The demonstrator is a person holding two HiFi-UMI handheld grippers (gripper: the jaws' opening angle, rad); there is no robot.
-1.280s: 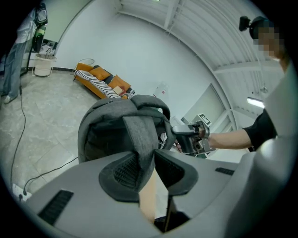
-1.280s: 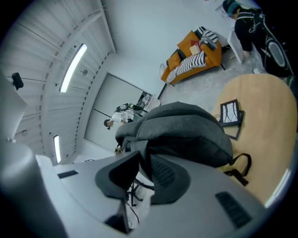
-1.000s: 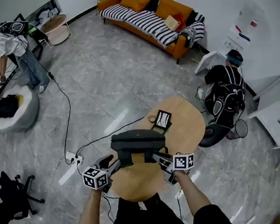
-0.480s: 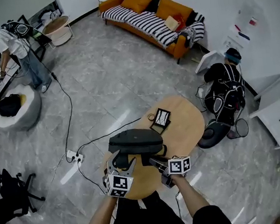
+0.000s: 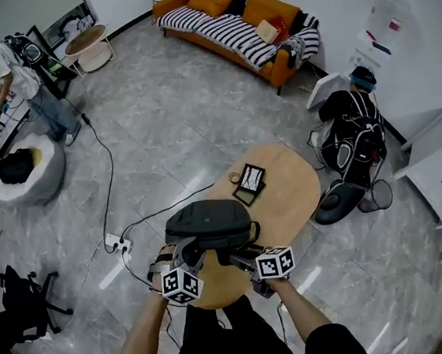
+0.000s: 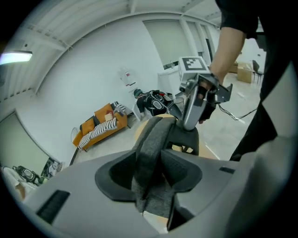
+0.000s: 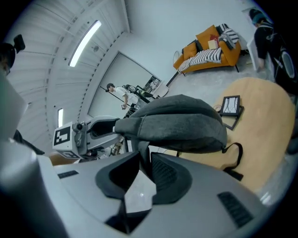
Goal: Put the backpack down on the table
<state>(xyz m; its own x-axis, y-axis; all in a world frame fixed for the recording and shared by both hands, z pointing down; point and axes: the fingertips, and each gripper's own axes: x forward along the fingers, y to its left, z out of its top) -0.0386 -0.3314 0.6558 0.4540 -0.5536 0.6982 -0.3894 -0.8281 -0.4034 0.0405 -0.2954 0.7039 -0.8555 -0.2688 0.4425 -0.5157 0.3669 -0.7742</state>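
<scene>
Sagging over the near edge of the desk [image 5: 287,196], the backpack [image 5: 208,221] seems soft and light — left hand-held gripper [image 5: 186,256] closing on its padded strap [image 6: 151,153], right hand-held gripper [image 5: 243,256] pinching thin webbing [image 7: 144,160].

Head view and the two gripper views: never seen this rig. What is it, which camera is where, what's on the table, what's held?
No robot: a person holds a gripper in each hand. The head view looks down from the person's head onto the left gripper and right gripper, each bearing a marker cube. The other two pictures come from cameras riding on each gripper, looking along its fingers. On the wooden table lies a small dark frame. Both grippers hold the grey backpack by its straps over the table's near end: the left fingers are closing on a wide strap, the right ones pinch a thin strap. Whether the bag already rests on the table I can't tell.
</scene>
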